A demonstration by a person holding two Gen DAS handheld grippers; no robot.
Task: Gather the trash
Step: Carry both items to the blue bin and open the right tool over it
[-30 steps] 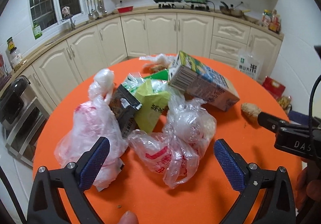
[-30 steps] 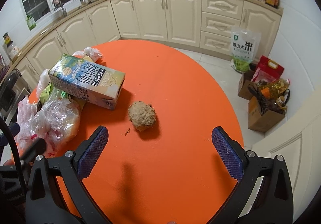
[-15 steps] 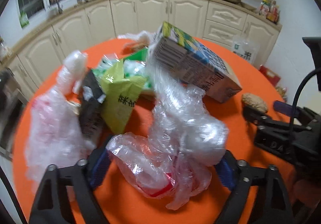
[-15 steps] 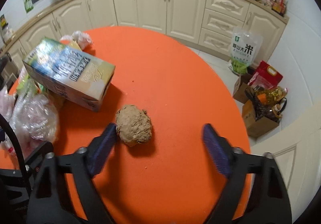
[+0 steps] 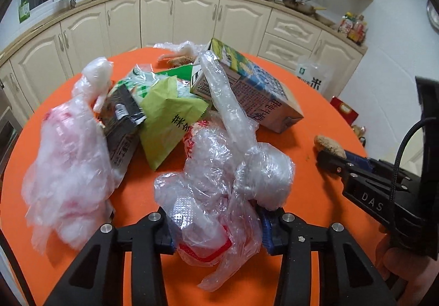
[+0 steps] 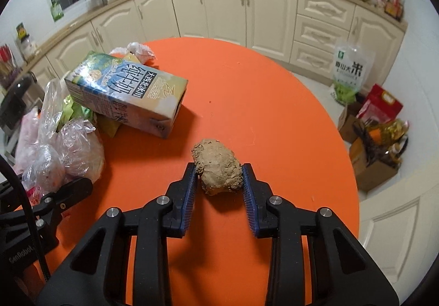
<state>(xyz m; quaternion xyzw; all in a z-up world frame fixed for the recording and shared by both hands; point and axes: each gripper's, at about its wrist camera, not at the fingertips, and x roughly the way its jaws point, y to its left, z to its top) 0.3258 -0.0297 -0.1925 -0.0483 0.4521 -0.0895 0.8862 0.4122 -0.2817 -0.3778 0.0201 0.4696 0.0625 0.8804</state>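
The orange round table carries all the trash. The largest item, a milk carton, lies on its side at the left half of the table, its long axis running from the far left toward the table centre, resting partly on a heap of wrappers. A green wrapper and a pink-tinted plastic bag lie in that heap, left of the carton.

The crumpled clear plastic bag sits at the near edge of the heap, directly ahead of the left gripper. Its jaws have just been closing and now pinch the bag's near end, the film bunched between both pads.

The brown lump, the smallest item, lies alone on bare table, right of the carton and apart from it. The right gripper has just been closing; its blue pads now press the lump's two flanks, the lump's longer axis pointing roughly away along the fingers.

Judgement: each hand has its own item; a lift can follow.
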